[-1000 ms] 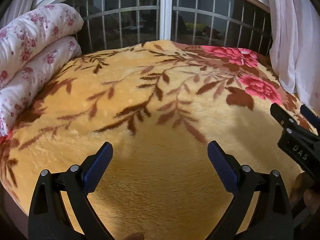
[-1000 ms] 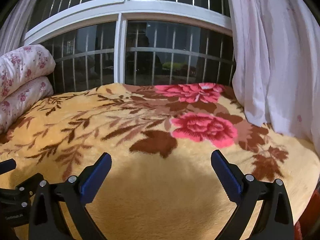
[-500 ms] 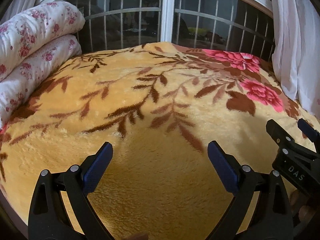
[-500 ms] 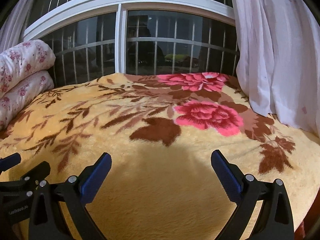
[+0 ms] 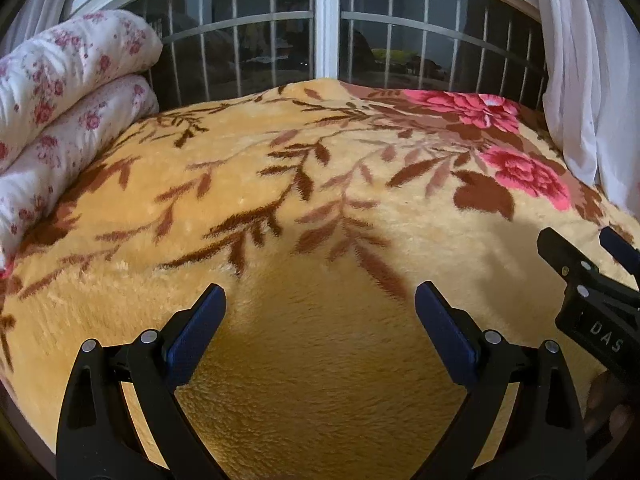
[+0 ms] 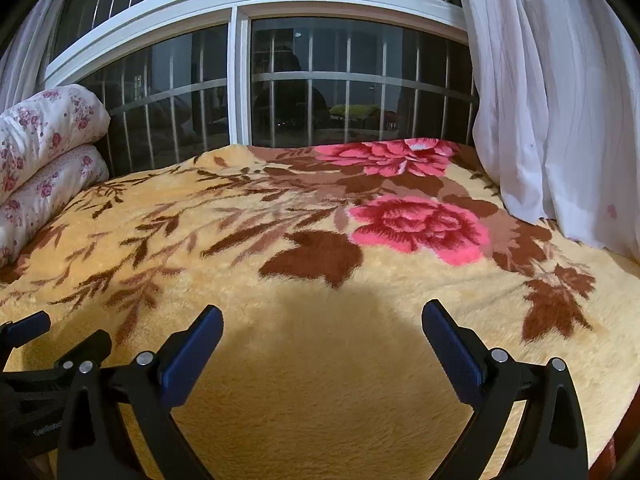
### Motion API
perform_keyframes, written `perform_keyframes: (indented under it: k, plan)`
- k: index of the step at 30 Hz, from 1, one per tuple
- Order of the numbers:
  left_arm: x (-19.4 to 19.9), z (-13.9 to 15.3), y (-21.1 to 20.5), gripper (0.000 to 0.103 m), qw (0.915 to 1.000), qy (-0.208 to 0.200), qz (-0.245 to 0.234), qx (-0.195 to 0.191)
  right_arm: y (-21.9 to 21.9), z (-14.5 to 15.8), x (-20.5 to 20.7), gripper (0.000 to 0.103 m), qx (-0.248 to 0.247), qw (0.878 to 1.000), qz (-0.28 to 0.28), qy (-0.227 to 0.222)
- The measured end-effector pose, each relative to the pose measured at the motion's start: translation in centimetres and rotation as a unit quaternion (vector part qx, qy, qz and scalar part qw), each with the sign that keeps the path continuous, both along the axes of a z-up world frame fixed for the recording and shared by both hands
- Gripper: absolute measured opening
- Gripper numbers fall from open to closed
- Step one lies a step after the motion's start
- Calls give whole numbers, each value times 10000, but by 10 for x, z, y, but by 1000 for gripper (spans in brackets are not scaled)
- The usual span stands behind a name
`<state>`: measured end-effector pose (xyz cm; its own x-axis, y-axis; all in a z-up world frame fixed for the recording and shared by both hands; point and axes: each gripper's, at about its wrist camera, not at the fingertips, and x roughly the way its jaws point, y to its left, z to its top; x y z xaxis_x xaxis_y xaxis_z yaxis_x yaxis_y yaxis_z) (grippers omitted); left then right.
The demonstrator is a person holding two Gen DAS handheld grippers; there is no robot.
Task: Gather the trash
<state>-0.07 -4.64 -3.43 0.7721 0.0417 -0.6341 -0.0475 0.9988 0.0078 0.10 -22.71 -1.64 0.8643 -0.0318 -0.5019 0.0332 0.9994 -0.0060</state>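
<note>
Trash nowhere visible; left hand-held gripper (image 5: 320, 312) and right hand-held gripper (image 6: 322, 322) gape wide over the blanket (image 5: 312, 184).

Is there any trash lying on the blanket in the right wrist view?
No, the yellow flowered blanket shows only its printed leaves and roses, and the right gripper stands open above it with nothing between its fingers.

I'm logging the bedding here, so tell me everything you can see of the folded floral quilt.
The folded floral quilt is white, padded-looking fabric printed with small pink-red flowers. It is folded into two thick rounded layers, one stacked on the other, at the bed's left side beside the barred window. Its lower layer rests on the yellow blanket.
</note>
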Motion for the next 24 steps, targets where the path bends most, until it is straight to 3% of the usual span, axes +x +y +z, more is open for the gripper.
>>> perform_keyframes:
  k: [24]
  plan:
    - [4, -3, 12, 93, 9993, 143, 15, -341, -5, -2, 1, 98, 166, 9998, -82, 78]
